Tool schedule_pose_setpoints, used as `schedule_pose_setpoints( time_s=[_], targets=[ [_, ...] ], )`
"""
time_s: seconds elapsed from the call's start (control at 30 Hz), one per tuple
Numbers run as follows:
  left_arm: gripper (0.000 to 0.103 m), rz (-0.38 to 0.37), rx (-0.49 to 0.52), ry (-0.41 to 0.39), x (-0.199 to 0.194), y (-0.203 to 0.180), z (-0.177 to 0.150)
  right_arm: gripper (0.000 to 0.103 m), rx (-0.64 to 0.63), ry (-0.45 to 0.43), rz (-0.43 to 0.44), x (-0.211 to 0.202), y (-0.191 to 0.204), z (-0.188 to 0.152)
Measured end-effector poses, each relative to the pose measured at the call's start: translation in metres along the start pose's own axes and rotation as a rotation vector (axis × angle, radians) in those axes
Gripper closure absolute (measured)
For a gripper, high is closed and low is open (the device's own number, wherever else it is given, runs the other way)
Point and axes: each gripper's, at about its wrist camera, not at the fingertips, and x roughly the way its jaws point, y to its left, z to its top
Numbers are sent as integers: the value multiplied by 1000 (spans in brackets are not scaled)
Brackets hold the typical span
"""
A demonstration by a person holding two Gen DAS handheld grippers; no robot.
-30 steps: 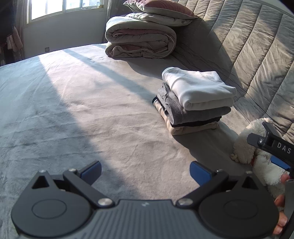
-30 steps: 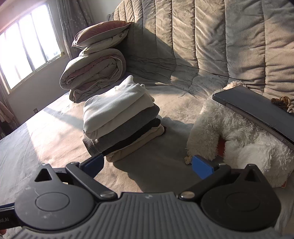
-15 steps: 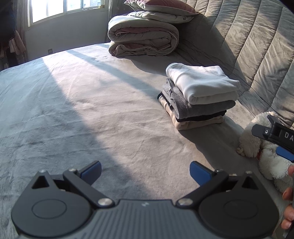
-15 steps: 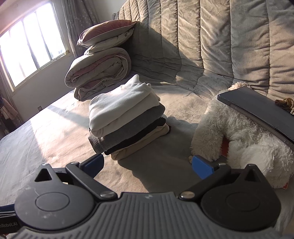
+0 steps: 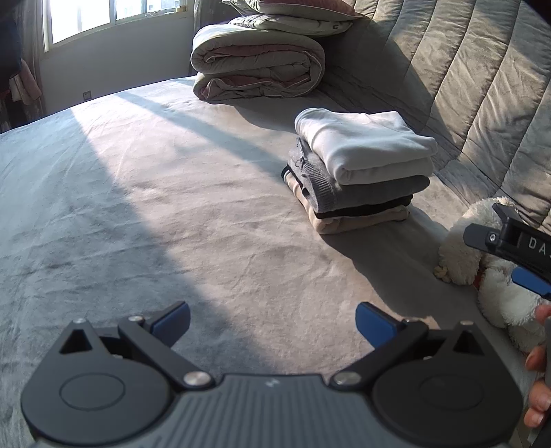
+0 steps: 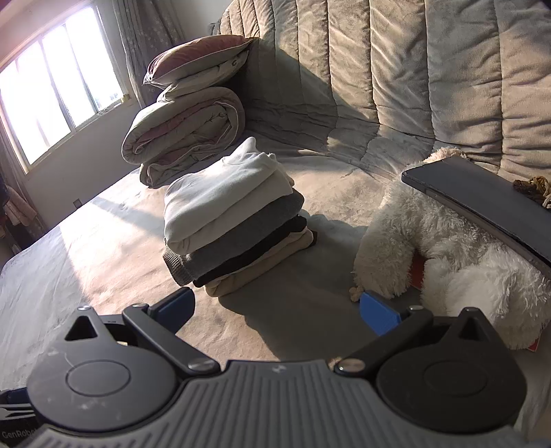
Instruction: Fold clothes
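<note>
A wide bed [image 5: 144, 193] covered in a grey plush sheet is shown, lit by a band of sunlight from a window [image 5: 113, 17] at the far left. Toward the far right of the bed, close to a quilted padded headboard [image 6: 396, 69], a neat stack of folded clothes [image 5: 358, 169] is seen: a white garment [image 6: 224, 193] on top, a grey knit below it, then a thin black layer, and a beige piece at the bottom. Farther back, a rolled duvet [image 5: 258, 65] with pillows on it is set against the headboard. To the right of the stack, apart from it, a fluffy white soft toy [image 6: 447, 248] is lying with a dark flat board [image 6: 482, 200] resting across it. The left gripper [image 5: 272, 322] is held over bare sheet in the near foreground, its blue-tipped jaws spread wide with nothing between them. The right gripper [image 6: 277, 308] is likewise held with jaws wide apart and empty, aimed at the stack and the toy. No unfolded garment is visible in either view. The folding appears to be finished or paused between pieces. If more is to be folded, another garment must first be found and spread flat on the free sheet to the left of the stack.
</note>
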Motion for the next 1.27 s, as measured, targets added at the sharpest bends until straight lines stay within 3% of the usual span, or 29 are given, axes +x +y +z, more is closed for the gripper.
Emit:
schedule_pose_setpoints(
  time_s=[1.27],
  targets=[
    [1,25,21,4,3,-6,1,0,-18,15,23,3,11,-3]
  ],
)
